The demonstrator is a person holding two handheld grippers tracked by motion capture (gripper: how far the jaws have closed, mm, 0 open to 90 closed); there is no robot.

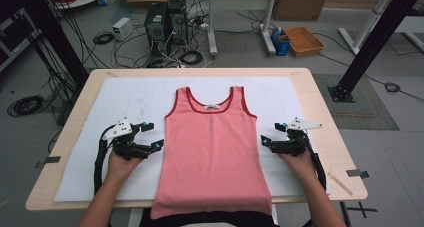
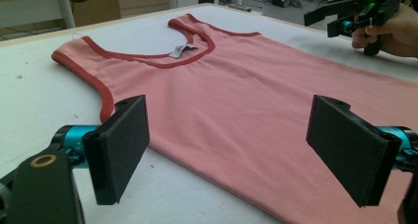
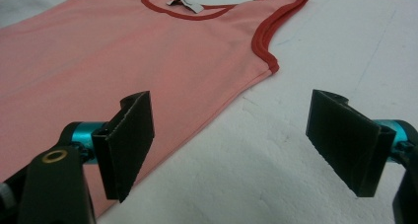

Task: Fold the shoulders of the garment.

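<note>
Pink tank top (image 1: 212, 152) lies flat between left gripper (image 1: 152, 137) and right gripper (image 1: 267, 137), both wide open and empty. Pinching only the top layer could drag the shirt askew.

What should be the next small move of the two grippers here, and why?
Probably each gripper should ease inward and down to the shirt's nearest side edge. The pink tank top lies flat, its hem hanging over the table's near edge. The left gripper and right gripper flank it with jaws open and nothing between them, so neither has a hold on the cloth yet.
</note>
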